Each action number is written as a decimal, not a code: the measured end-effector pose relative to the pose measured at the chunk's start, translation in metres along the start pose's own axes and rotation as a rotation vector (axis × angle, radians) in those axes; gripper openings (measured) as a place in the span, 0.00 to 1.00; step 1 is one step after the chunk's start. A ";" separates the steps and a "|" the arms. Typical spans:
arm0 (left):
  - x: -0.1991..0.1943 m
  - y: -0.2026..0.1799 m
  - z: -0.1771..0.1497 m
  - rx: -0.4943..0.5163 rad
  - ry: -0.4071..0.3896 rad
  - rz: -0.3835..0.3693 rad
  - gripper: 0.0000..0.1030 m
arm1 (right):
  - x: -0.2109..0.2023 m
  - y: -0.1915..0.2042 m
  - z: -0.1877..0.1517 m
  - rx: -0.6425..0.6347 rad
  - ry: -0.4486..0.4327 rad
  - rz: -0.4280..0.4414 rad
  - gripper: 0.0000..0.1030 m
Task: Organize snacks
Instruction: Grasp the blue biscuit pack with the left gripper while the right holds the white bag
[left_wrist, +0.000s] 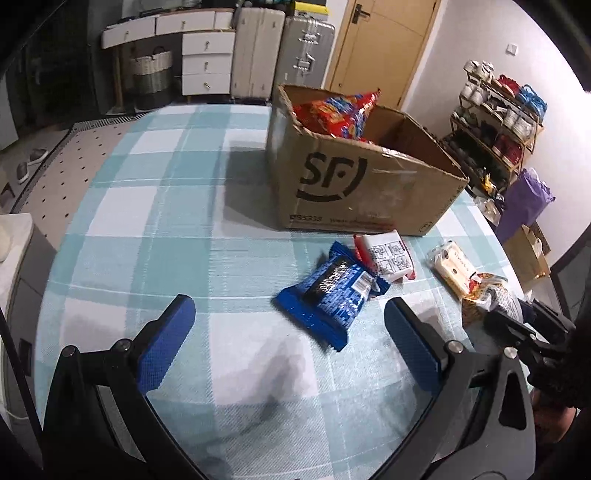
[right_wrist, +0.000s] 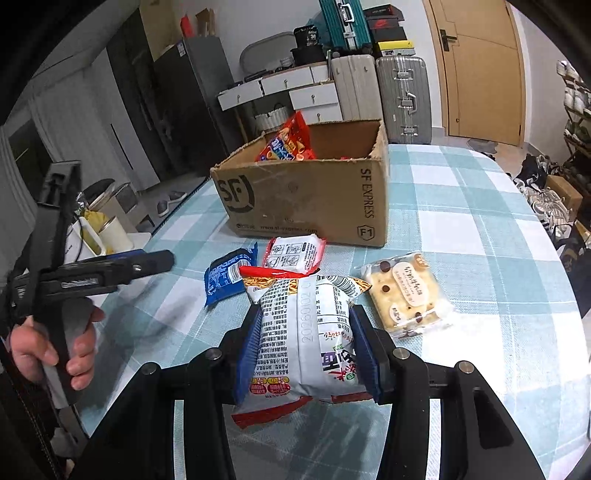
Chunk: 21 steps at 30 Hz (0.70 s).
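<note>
My right gripper is shut on a white and red noodle packet, held above the table; it also shows in the left wrist view. My left gripper is open, just short of a blue snack packet lying on the checked tablecloth. A white and red packet and a clear-wrapped biscuit pack lie near the open cardboard box, which holds a red chip bag.
Suitcases, white drawers and a door stand behind the table. A shoe rack stands at the right. The left gripper and its hand show at the left of the right wrist view.
</note>
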<state>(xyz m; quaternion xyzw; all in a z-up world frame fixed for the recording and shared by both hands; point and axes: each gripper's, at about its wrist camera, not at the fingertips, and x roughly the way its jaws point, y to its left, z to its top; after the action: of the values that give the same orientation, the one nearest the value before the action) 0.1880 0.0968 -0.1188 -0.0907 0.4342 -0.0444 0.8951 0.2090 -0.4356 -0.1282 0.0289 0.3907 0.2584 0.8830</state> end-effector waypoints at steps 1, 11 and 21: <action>0.004 -0.002 0.001 0.007 0.009 -0.008 0.99 | 0.000 -0.003 0.000 0.013 0.008 0.004 0.46; 0.043 -0.014 0.011 0.057 0.092 -0.036 0.99 | -0.004 -0.016 -0.003 0.051 0.010 0.007 0.46; 0.076 -0.016 0.023 0.114 0.154 -0.036 0.99 | -0.006 -0.021 -0.004 0.056 0.012 0.004 0.46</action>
<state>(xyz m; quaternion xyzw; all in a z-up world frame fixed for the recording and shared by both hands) 0.2527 0.0715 -0.1600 -0.0437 0.4967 -0.0920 0.8619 0.2117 -0.4569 -0.1326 0.0528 0.4029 0.2495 0.8790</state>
